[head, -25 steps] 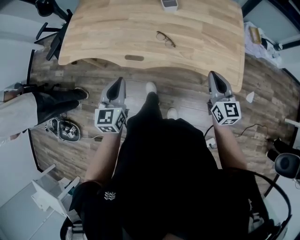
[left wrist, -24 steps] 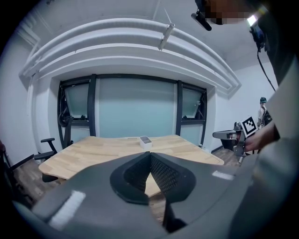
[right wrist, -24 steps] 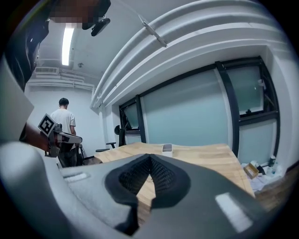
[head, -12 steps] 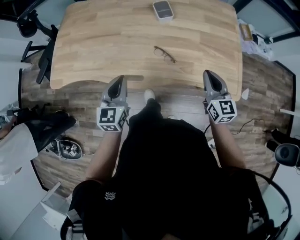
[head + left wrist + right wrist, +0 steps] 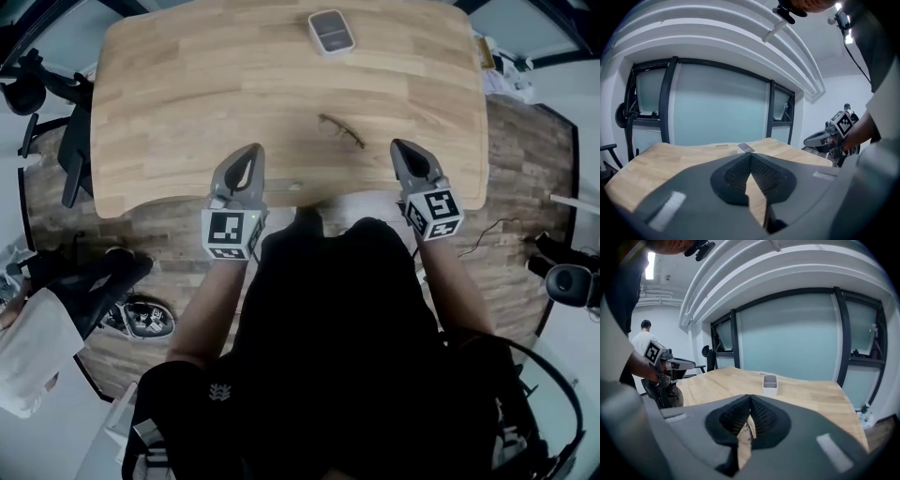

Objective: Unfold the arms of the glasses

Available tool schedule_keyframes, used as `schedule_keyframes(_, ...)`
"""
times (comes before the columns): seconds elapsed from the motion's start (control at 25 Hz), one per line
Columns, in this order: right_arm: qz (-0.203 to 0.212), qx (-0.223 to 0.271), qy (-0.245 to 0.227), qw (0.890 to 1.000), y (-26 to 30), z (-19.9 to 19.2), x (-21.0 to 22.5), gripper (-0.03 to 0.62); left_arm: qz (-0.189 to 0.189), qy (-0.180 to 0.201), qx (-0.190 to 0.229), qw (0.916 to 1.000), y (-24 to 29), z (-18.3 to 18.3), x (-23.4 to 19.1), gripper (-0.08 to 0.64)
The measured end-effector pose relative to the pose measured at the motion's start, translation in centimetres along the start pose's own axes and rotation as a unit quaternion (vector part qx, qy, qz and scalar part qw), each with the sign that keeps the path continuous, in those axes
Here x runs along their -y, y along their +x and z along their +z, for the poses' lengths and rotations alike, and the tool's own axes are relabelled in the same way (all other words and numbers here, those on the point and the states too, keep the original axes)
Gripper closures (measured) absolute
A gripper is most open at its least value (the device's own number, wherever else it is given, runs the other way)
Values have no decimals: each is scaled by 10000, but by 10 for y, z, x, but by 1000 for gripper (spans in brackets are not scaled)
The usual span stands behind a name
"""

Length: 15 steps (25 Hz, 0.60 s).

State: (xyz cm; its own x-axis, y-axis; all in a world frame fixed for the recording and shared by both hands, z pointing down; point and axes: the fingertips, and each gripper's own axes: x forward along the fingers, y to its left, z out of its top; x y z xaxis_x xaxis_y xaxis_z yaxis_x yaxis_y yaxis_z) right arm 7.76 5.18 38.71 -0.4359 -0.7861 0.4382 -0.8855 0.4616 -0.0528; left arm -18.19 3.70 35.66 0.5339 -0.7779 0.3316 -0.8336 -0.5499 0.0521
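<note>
Head view: finds the glasses [image 5: 340, 129] lying on the wooden table [image 5: 169, 103], between the two tools and a little beyond them, touched by neither; places the left gripper [image 5: 251, 150] and the right gripper [image 5: 398, 144] over the near edge, both pressed together with nothing in them; notes a small grey box [image 5: 331, 31] near the far edge, well apart from the glasses; cannot tell at this size how the arms lie, though likely folded, given the task. Left gripper view: confirms jaws closed on nothing, with bare tabletop ahead and the right gripper [image 5: 825, 138] off to the side; shows no glasses. Right gripper view: again shows closed, empty jaws; catches the glasses [image 5: 744, 434] through the gap below the tips, on the wood just ahead, with the box [image 5: 769, 384] farther back. Judged as the approach, unfolding not yet begun; to do it well, spread both tools before reaching in; pin the frame lightly near the bridge with one; catch one arm's end with the other and swing it outward about its hinge, without twisting; beware thin wire sliding on smooth wood.
</note>
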Motion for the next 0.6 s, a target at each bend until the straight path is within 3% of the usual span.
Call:
schedule_keyframes(0.2,423,-380,-288,9980,36,-5,-16,591,-187,-11,168,9997,32,-2,-14,552)
schedule_keyframes(0.4,553,-548,-400,9962,69,-15,-15,591,-270,-115,73,9995,59,-12,-23,552)
schedule_keyframes(0.6,1108,-687,-676,9892,105,-37,-17,591,-214,-19,41,9998,89,-18,-24,554)
